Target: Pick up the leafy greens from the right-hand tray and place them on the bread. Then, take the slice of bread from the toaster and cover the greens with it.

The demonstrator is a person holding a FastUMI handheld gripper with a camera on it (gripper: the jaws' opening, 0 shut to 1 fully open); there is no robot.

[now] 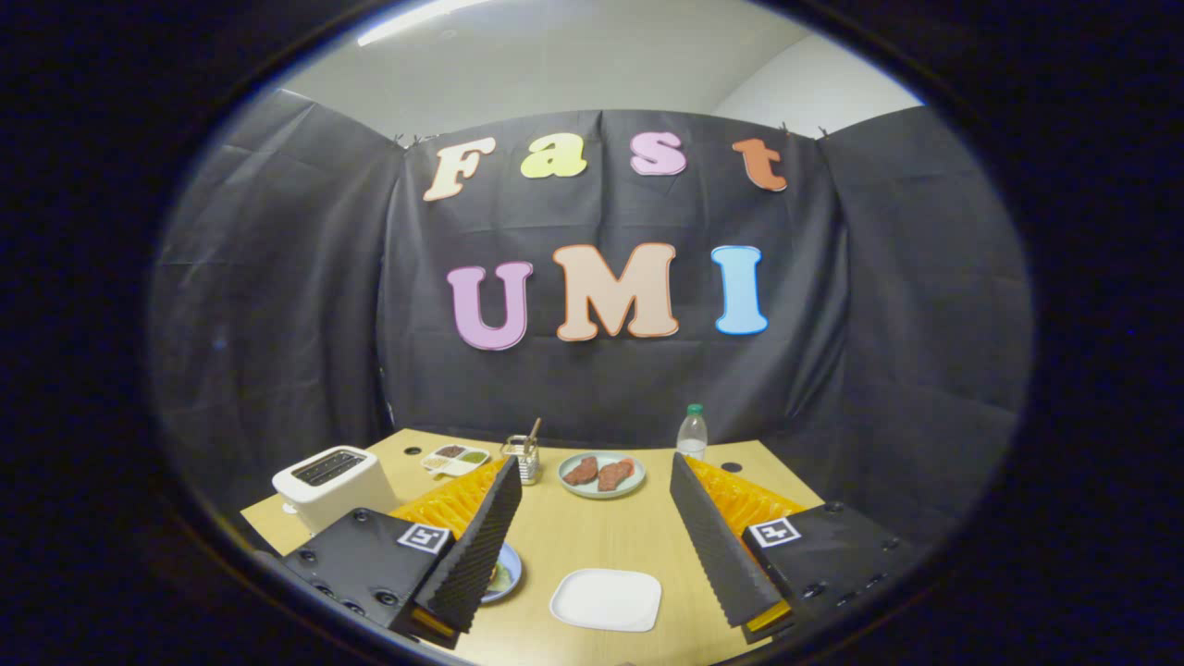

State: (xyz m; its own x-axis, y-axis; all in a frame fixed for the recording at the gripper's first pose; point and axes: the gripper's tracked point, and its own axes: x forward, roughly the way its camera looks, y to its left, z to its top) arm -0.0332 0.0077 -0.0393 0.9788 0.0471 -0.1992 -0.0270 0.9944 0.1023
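Above the near edge of the bench [592,546], claw [595,467] held high and level, fingers spread wide apart, gripping nothing

Near, between the fingers: a white tray [606,599], bare as far as can be seen. Just left of it, half hidden behind the left finger [481,536]: a blue plate [509,569] carrying something pale and greenish, with too little on show to tell bread from leafy greens. Far left: a white toaster [333,481], slots dark, impossible to say whether a slice sits inside. Farther back: a plate with reddish slices [566,481], a small divided dish [455,458], a cup of sticks [524,458] and a bottle [692,433]

Fits two stages alike: greens yet to reach the bread, or greens lying on it with the toaster slice next or laid on top. Hard to judge further from this height

Sound practice either way: shift to bring the blue plate clear of the left finger before committing. Lower straight down with the fingers kept wide. Close slowly and lightly, since leaves and bread both crush and tear. Take thin pieces by an edge, clear of plate rims. Release low, not from a height
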